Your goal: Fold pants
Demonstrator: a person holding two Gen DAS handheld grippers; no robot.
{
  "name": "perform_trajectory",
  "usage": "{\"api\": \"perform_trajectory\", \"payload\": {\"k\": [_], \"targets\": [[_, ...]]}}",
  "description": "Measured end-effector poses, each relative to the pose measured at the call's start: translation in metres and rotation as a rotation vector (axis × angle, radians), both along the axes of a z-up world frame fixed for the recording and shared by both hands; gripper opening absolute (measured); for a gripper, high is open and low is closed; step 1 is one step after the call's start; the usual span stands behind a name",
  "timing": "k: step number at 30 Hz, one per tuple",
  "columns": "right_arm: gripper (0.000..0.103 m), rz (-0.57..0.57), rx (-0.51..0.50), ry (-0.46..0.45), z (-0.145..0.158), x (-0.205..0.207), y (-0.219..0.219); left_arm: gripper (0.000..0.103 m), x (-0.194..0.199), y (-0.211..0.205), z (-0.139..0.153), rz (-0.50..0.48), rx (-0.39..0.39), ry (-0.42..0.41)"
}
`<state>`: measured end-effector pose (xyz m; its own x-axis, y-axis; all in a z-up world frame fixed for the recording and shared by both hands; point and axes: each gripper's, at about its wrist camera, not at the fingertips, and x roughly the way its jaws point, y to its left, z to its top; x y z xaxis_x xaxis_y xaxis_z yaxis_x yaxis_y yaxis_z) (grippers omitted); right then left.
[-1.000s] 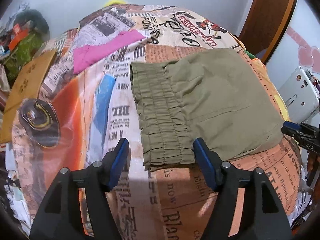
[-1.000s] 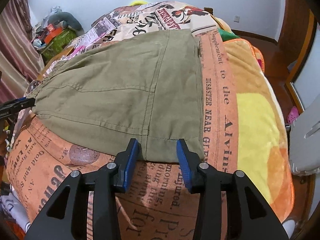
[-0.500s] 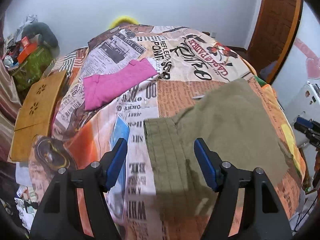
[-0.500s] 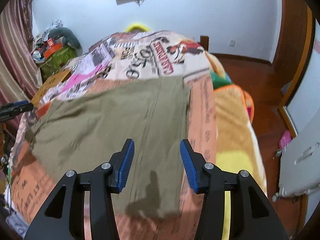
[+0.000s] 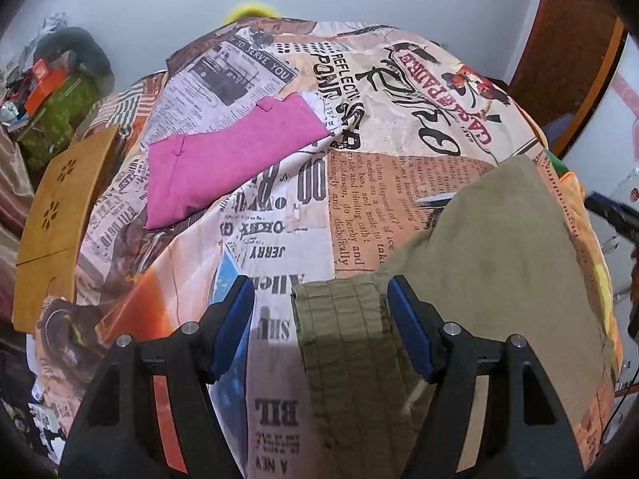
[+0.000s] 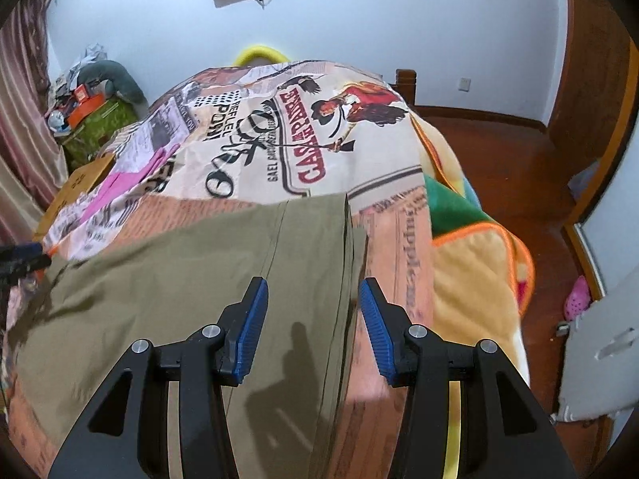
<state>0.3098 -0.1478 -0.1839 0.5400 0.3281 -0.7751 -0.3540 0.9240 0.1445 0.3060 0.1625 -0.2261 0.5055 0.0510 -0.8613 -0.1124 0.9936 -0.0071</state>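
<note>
Right now both claws hang wide, holding nothing: the left gripper (image 5: 320,311) over the elastic waistband (image 5: 339,319), the right gripper (image 6: 313,313) over the hem of the olive pants (image 6: 199,279) folded on the newsprint bedspread (image 5: 279,207). Any careless snag could undo the fold.

Olive pants (image 5: 491,263), folded flat on the bed
</note>
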Motion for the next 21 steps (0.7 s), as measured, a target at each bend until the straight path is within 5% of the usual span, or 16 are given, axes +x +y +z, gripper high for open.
{"api": "perform_trajectory", "payload": {"k": [12, 18, 21], "targets": [[0.044, 0.061, -0.072, 0.096, -0.046, 0.083, 0.034, 0.07, 0.014, -0.005, -0.029, -0.034, -0.011, 0.068], [0.044, 0.043, -0.043, 0.093, -0.064, 0.097, 0.036, 0.072, 0.014, 0.006, -0.042, 0.023, -0.052, 0.052], [0.018, 0.057, -0.015, 0.123, -0.072, 0.097, 0.037, 0.072, 0.012, 0.01, -0.043, 0.044, -0.07, 0.036]]}}
